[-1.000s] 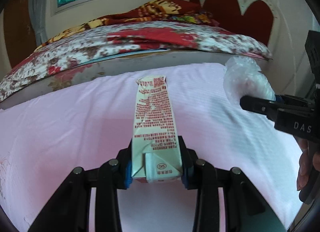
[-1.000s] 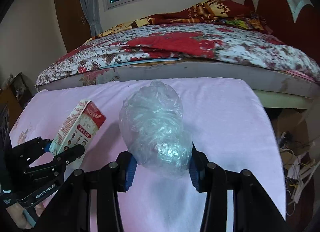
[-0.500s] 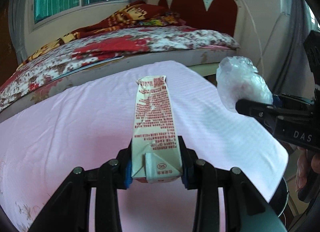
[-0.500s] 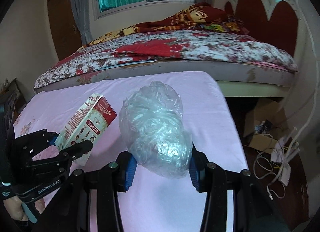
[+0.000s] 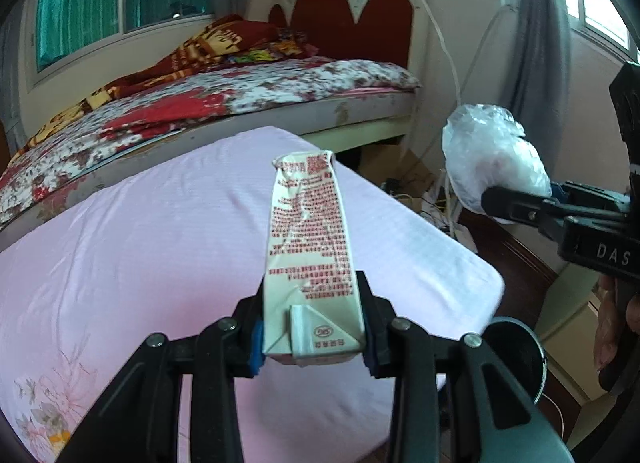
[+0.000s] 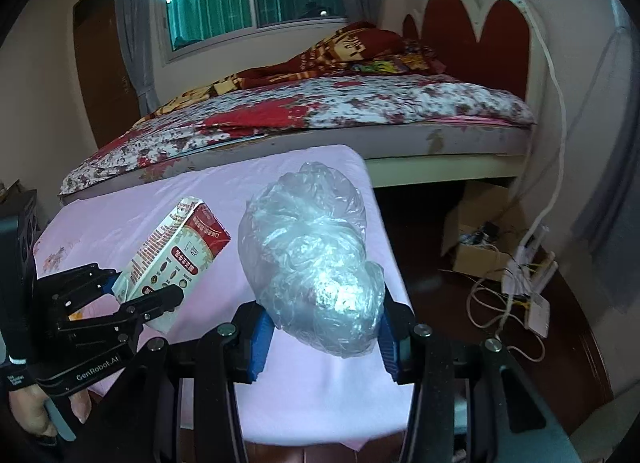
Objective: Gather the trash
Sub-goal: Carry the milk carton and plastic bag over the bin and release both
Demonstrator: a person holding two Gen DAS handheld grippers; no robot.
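Both hands are loaded. The left gripper (image 5: pixel 314 337) has its jaws closed on the base end of a crumpled drink carton (image 5: pixel 310 247), whose long axis runs straight forward from the jaws and tilts upward, clear of the pink-sheeted surface (image 5: pixel 140 247). The right gripper (image 6: pixel 324 337) has its jaws clamped on a wadded clear plastic bag (image 6: pixel 312 259), which bulges up and forward between the blue pads. Seen from the left wrist, the bag (image 5: pixel 494 167) hangs to the right of the carton, already past the surface's right edge and over the floor. A dark round rim, probably a bin (image 5: pixel 516 343), shows low right just beyond the surface's corner; its inside cannot be made out. Judgement: if it is the bin, the drop point lies right of and below both loads, so the right hand is nearer and should release first. Compared with the frames a second ago, both views have swung rightward: the bed has slid left, the surface's right edge, the floor clutter and the dark rim have come into view, and both grips are unchanged.
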